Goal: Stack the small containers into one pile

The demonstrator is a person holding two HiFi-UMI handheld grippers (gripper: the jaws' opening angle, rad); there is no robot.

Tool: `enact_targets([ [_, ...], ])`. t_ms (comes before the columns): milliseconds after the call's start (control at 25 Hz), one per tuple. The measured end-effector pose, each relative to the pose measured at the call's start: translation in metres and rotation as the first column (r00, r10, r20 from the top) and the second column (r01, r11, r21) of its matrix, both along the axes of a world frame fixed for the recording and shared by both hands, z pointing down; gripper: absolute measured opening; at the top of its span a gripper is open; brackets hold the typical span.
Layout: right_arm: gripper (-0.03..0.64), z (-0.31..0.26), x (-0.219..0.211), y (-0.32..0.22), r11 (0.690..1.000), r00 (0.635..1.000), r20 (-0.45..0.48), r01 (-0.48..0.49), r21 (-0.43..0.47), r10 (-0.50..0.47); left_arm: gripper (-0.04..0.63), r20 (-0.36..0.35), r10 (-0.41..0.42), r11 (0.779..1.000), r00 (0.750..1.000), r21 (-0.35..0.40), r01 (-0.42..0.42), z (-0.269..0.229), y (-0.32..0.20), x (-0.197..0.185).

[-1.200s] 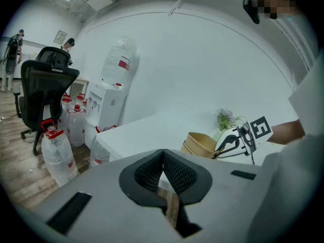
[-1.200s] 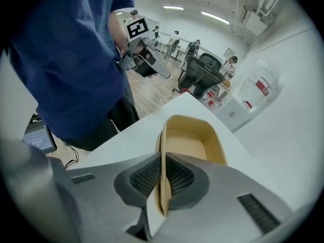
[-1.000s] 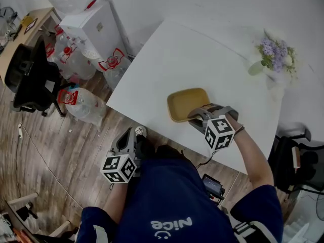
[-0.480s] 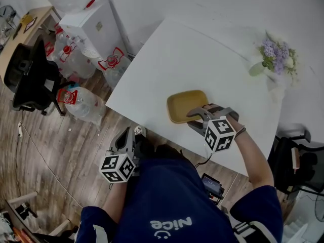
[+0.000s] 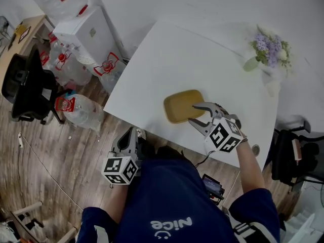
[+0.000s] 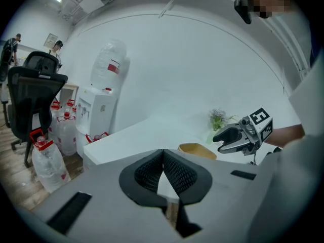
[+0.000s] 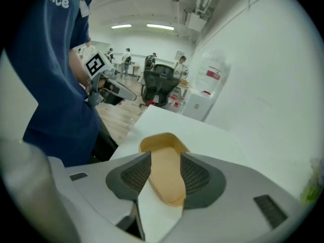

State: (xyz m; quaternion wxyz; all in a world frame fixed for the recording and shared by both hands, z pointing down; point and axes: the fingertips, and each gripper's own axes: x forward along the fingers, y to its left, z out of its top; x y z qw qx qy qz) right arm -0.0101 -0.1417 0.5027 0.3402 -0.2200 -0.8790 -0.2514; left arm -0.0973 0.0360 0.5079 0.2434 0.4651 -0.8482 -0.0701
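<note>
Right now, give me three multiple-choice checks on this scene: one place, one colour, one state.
1. Where is the tray? A on the floor; B on the table, by its near edge; C on the chair.
2. Tray colour? A blue; B red; C yellow.
3. State of the right gripper? A open; B shut on the tray; C shut, empty.
Answers: 1 B: it sits on the white tabletop by the edge. 2 C: yellow in all views. 3 A: its jaws have just been opening and stand apart; the tray shows in the gap, pads off it.
</note>
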Motion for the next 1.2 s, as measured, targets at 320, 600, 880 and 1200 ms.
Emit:
enact_targets([
  [320, 0.163, -0.052, 0.038, -0.03, 0.89, 0.863, 0.235, -0.402, -0.215, 0.446, 0.02, 0.075, 0.163, 0.985, 0.984, 0.042, -0.166, -0.029, -0.029, 0.022],
  [600, 0.163, -0.061, 0.093, -0.042, 0.709, 0.635, 0.316, -0.617, -0.343, 0.705, 0.02, 0.11, 0.281, 0.955, 0.953, 0.067, -0.289, -0.044, -0.052, 0.054],
  [880, 0.163, -0.051, 0.146, -0.036, 0.51, 0.407, 0.31, -0.724, -0.465, 0.859, 0.02, 0.132, 0.355, 0.926, 0.926, 0.086, -0.367, -0.047, -0.066, 0.084],
  [1200, 0.163, -0.027, 0.192, -0.018, 0.378, 0.307, 0.22, -0.745, -0.549, 0.926, 0.02, 0.157, 0.42, 0.894, 0.894, 0.097, -0.437, -0.049, -0.08, 0.118],
])
